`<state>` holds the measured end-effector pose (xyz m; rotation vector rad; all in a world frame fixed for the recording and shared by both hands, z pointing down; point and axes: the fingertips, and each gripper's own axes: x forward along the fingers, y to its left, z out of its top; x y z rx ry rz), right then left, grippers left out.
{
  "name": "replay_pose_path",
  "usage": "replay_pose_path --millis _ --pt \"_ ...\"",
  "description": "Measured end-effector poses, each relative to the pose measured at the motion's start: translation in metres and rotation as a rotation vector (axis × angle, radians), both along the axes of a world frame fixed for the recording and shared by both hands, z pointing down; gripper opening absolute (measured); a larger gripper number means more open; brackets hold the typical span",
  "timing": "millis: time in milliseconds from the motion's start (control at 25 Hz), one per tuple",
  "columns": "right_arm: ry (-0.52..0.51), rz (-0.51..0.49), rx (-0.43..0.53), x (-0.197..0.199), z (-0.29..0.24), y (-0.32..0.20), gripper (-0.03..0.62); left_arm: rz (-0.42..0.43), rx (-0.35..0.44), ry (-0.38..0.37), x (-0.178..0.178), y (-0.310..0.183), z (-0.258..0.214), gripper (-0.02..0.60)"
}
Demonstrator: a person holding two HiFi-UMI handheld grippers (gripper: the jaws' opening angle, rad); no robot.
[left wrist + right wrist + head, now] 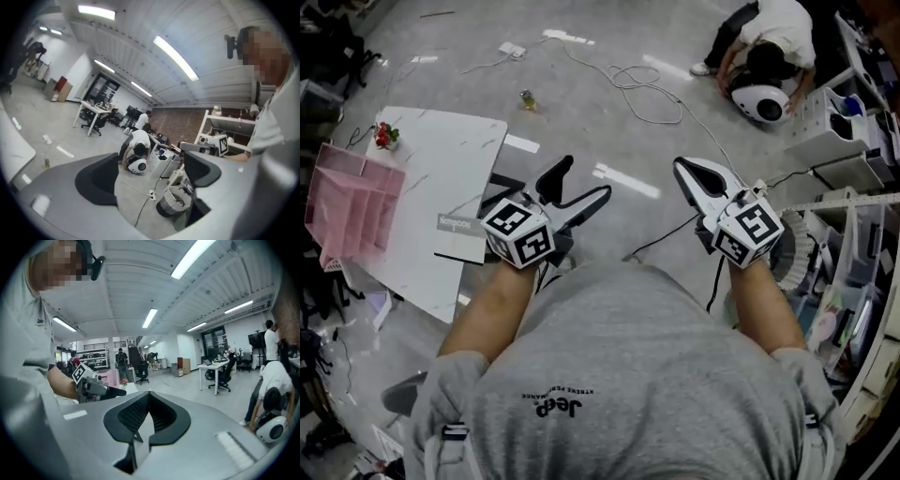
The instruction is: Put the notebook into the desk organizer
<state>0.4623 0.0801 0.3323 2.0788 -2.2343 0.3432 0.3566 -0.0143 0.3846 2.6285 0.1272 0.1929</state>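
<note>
A grey notebook (460, 225) lies at the near right edge of a white table (441, 169), on top of a dark flat sheet. The pink desk organizer (354, 202) stands at that table's left side and shows faintly as pink organizer (112, 376) in the right gripper view. Both grippers are held in the air in front of the person's chest, right of the table and away from the notebook. My left gripper (577, 188) is open, and its jaws (154, 176) stand wide apart with only floor between them. The right gripper (692, 172) is shut and empty, its pads meeting (149, 401).
A red flower (385, 136) sits at the table's far corner. A person (769, 42) crouches over a white round device (760, 101) at the far right. Cables (642, 89) and a small bottle (527, 98) lie on the floor. Shelves (862, 234) and a wastebasket (789, 253) line the right side.
</note>
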Motion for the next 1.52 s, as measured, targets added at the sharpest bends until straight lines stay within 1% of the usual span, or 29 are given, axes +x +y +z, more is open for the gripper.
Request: replay_pose_path --millis 80,160,320,480,600,720,840,920,1000,1160,1280,1400,1520 --pt "-0.006 -0.064 0.004 -0.004 0.002 -0.014 0.002 -0.083 -0.087 -0.011 -0.014 -0.009 0.012 0.476" --pt "-0.010 -0.131 -0.001 -0.017 0.008 -0.035 0.002 -0.162 -0.131 -0.028 -0.040 -0.021 0.025 0.476" --pt "-0.023 -0.276 -0.022 -0.068 0.020 -0.090 0.002 -0.336 -0.205 -0.049 -0.119 -0.057 0.052 0.476" --pt "-0.008 -0.405 -0.063 -0.127 0.031 -0.142 0.002 -0.499 -0.321 -0.049 -0.202 -0.089 0.084 0.476" --pt "0.009 -0.482 -0.078 -0.168 0.039 -0.176 0.002 -0.609 -0.398 -0.053 -0.261 -0.105 0.113 0.475" --pt "0.030 -0.537 -0.086 -0.199 0.048 -0.206 0.002 -0.694 -0.461 -0.071 -0.307 -0.108 0.145 0.474" --pt "0.045 -0.574 -0.109 -0.226 0.059 -0.232 0.002 -0.742 -0.511 -0.105 -0.339 -0.107 0.180 0.474" --pt "0.050 -0.598 -0.126 -0.242 0.067 -0.244 0.002 -0.775 -0.552 -0.125 -0.355 -0.108 0.202 0.474" --pt "0.051 -0.617 -0.140 -0.253 0.076 -0.251 0.002 -0.809 -0.616 -0.132 -0.367 -0.108 0.222 0.474" --pt "0.053 -0.636 -0.169 -0.266 0.089 -0.258 0.002 -0.853 -0.757 -0.105 -0.374 -0.111 0.254 0.474" --pt "0.059 -0.642 -0.191 -0.271 0.096 -0.258 0.002 -0.844 -0.840 -0.065 -0.369 -0.121 0.272 0.474" --pt "0.062 -0.638 -0.210 -0.271 0.101 -0.257 0.002 -0.832 -0.889 -0.037 -0.363 -0.134 0.283 0.474" --pt "0.062 -0.630 -0.221 -0.267 0.103 -0.255 0.002 -0.828 -0.894 -0.017 -0.361 -0.138 0.280 0.474"
